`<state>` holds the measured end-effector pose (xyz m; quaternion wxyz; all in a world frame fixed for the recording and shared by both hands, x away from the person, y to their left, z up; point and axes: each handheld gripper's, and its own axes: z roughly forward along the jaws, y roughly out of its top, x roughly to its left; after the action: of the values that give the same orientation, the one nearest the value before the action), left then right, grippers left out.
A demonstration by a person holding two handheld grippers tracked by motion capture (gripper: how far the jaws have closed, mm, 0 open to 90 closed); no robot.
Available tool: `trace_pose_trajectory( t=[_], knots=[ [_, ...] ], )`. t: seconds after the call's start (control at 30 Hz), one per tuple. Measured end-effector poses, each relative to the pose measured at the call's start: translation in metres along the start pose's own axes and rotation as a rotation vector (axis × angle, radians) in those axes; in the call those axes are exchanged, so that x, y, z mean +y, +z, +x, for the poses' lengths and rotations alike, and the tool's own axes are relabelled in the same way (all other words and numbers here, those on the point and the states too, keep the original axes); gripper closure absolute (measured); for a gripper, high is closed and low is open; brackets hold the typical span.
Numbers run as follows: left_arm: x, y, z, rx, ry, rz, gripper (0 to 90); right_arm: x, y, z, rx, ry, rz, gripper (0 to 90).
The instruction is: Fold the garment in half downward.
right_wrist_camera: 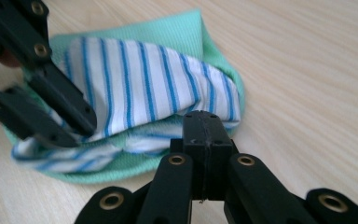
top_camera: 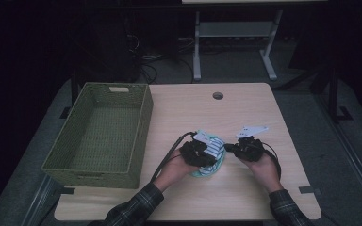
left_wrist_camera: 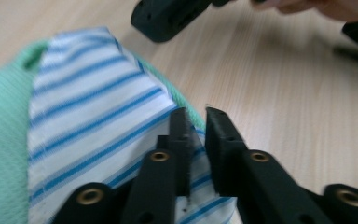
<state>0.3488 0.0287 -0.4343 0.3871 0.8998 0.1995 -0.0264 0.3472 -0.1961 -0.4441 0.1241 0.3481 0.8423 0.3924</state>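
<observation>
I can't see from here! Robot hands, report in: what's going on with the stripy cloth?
Left gripper open a crack over striped cloth. Right gripper shut, empty, at cloth's edge. Cloth folded on table; green basket beside it. Nothing blocking.

cloth: white with blue stripes, mint-green edge; folded into a small bundle; lying on the table's near middle
</observation>
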Motion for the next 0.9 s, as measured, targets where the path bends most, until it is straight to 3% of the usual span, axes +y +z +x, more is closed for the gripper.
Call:
trace_pose_trajectory(
  t=[0.03,0.13,0.23,0.27,0.37,0.47,0.7,0.9],
  knots=[
    [0.0,0.0,0.0,0.0,0.0,0.0,75.4,0.0,0.0,0.0,0.0,0.0,0.0,89.7],
    [0.003,-0.022,0.002,0.035,-0.004,-0.047,74.4,0.007,-0.001,0.001,0.01,-0.013,-0.019,89.6],
    [0.003,-0.032,0.005,0.061,-0.008,-0.062,79.7,0.013,-0.001,0.003,0.019,-0.014,-0.031,89.7],
    [0.0,-0.043,0.01,0.105,-0.025,-0.071,82.4,0.016,-0.001,0.004,0.023,-0.017,-0.038,89.7],
    [-0.007,-0.055,0.016,0.149,-0.051,-0.058,88.6,0.023,0.002,0.006,0.042,-0.026,-0.05,89.7],
    [-0.013,-0.06,0.019,0.173,-0.068,-0.046,89.6,0.033,0.009,0.01,0.058,-0.05,-0.054,89.7],
    [-0.026,-0.059,0.023,0.205,-0.096,-0.022,89.6,0.05,0.027,0.012,0.093,-0.049,-0.058,89.8],
    [-0.029,-0.046,0.028,0.215,-0.079,0.037,89.6,0.061,0.052,0.014,0.123,-0.045,-0.049,89.8]
  ],
)
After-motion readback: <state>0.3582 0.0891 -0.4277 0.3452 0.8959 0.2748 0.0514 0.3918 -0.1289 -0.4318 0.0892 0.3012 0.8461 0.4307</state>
